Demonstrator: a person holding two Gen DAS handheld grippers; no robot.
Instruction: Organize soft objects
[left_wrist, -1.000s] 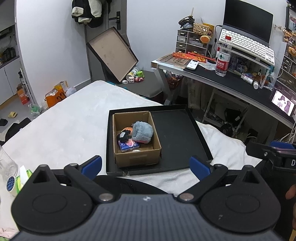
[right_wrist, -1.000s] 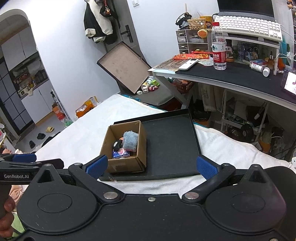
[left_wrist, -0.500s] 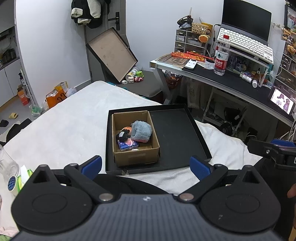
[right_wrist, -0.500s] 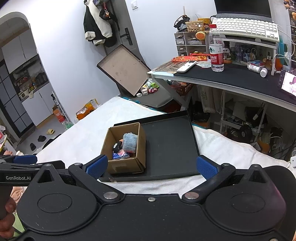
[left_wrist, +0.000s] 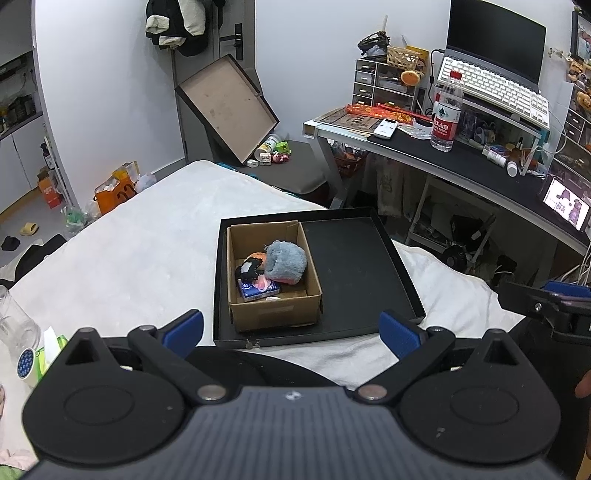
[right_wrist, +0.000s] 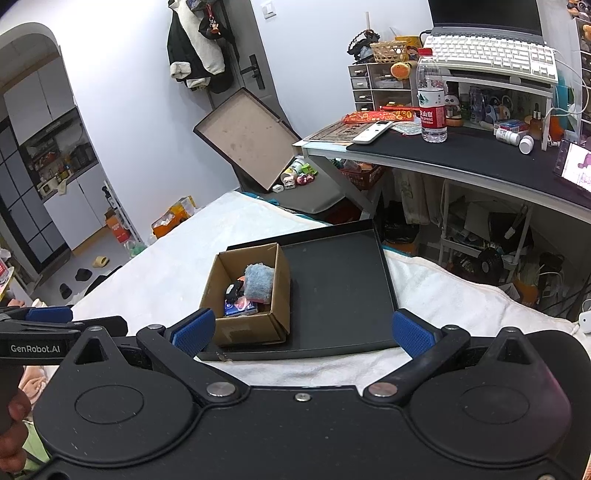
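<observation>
both the left gripper (left_wrist: 291, 328) and right gripper (right_wrist: 301, 328) stay spread wide and empty, drawn back slightly from the tray (left_wrist: 362, 266) since a second ago. the plush (left_wrist: 286, 262) sits unmoved in the box (left_wrist: 273, 315) on the tray's left side.

Matt brown cardboard box (left_wrist: 273, 295), fuzzy blue plush (left_wrist: 286, 262) inside; smooth matt black tray (left_wrist: 354, 266) on soft white towelling (left_wrist: 147, 254).
</observation>
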